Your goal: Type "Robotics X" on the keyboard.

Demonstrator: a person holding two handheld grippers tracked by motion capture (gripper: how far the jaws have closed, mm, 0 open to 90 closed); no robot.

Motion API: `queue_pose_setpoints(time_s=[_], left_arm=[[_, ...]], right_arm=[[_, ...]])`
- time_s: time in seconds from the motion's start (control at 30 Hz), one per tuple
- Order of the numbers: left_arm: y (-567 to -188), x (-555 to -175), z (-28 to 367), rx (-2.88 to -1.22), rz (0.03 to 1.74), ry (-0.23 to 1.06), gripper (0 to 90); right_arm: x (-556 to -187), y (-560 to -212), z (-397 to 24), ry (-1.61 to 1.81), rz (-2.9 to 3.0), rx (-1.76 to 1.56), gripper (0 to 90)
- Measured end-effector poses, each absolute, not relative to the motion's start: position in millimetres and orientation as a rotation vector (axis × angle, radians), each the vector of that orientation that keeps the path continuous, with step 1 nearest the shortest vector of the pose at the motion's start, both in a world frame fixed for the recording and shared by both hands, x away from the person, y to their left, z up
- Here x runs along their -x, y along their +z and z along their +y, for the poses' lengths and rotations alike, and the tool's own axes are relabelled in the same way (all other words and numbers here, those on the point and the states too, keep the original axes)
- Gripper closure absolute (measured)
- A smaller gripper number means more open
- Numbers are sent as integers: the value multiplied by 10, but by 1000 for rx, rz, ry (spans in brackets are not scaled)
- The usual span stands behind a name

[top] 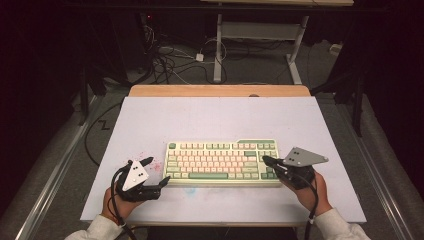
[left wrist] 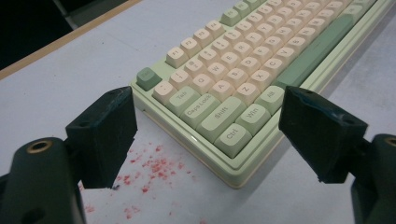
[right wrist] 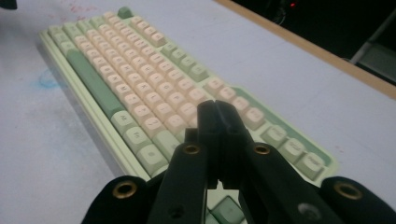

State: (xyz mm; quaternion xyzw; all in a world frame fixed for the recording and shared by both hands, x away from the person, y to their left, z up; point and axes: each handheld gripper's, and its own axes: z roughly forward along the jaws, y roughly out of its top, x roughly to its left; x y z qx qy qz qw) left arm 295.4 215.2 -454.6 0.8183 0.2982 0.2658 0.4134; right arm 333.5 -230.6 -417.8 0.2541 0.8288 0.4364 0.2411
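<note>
A pale green keyboard [top: 222, 163] with cream and green keys lies in the middle of the white table top [top: 220, 120]. My left gripper [top: 156, 172] rests at the keyboard's left end, jaws wide open on either side of its near left corner [left wrist: 233, 172], touching nothing. My right gripper [top: 265, 160] hovers over the keyboard's right end, its jaws pressed together with nothing between them [right wrist: 215, 106]. In the right gripper view the keyboard [right wrist: 140, 88] stretches away to the upper left.
Red crumbs or stains [left wrist: 154, 165] mark the table beside the keyboard's left end. A faint blue smear [right wrist: 46, 79] lies in front of the keyboard. A wooden strip [top: 220, 90] runs along the table's far edge; cables and table legs stand beyond.
</note>
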Motion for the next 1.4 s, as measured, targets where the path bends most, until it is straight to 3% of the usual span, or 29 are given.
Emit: queue_pose_setpoints(time_s=[0.3, 1.03, 1.27, 1.33, 1.37, 1.4], left_arm=[[-4555, -2953, 2154, -2075, 745, 663, 185], [-4534, -2970, 2109, -2075, 736, 646, 217], [-4445, -3074, 2054, -2060, 750, 578, 353], [-4404, -3118, 2021, -2058, 739, 554, 478], [-4393, -3134, 2010, -2059, 734, 542, 478], [-4377, -3153, 1997, -2067, 722, 531, 586]], right_arm=[[-3462, -4375, -2083, 1096, 2401, -665, 900], [-3540, -4548, -2002, 992, 2459, -676, 900], [-3541, -4565, -2001, 986, 2458, -684, 900], [-3538, -4568, -2002, 987, 2455, -681, 900], [-3538, -4568, -2002, 987, 2455, -681, 900], [-3534, -4569, -2000, 986, 2453, -687, 900]])
